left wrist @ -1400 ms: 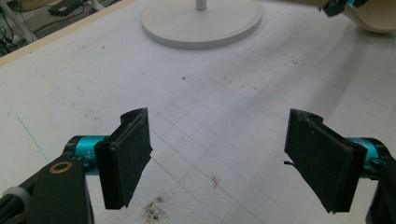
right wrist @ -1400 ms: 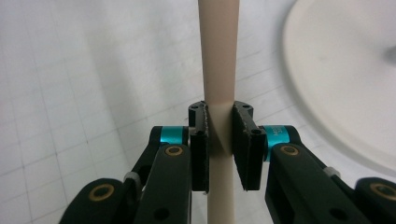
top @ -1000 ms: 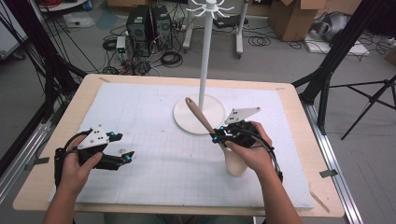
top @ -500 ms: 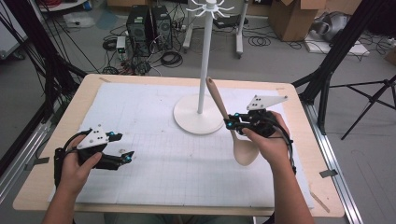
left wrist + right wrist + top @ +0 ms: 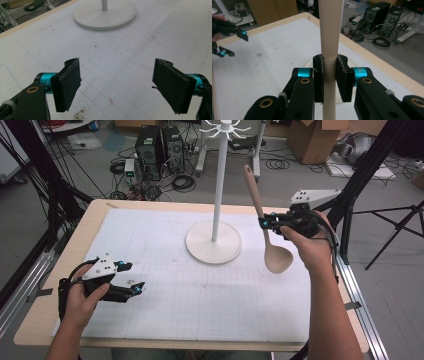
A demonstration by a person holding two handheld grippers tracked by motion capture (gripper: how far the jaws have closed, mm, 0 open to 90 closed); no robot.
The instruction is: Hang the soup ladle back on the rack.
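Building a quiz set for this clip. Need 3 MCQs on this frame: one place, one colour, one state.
1. Where is the ladle?
A. flat on the mat
B. held off the table, right of the stand
C. hung on the stand's hooks

2. What colour is the stand?
A. white
B. black
C. red

3. How does the left gripper stand?
A. shut on the ladle
B. shut on nothing
C. open, holding nothing

Key:
1. B: the right gripper holds its handle in the air, bowl down, right of the stand's pole.
2. A: round base, pole and hook crown are all white.
3. C: the left gripper view shows the pads wide apart, with bare mat between them.
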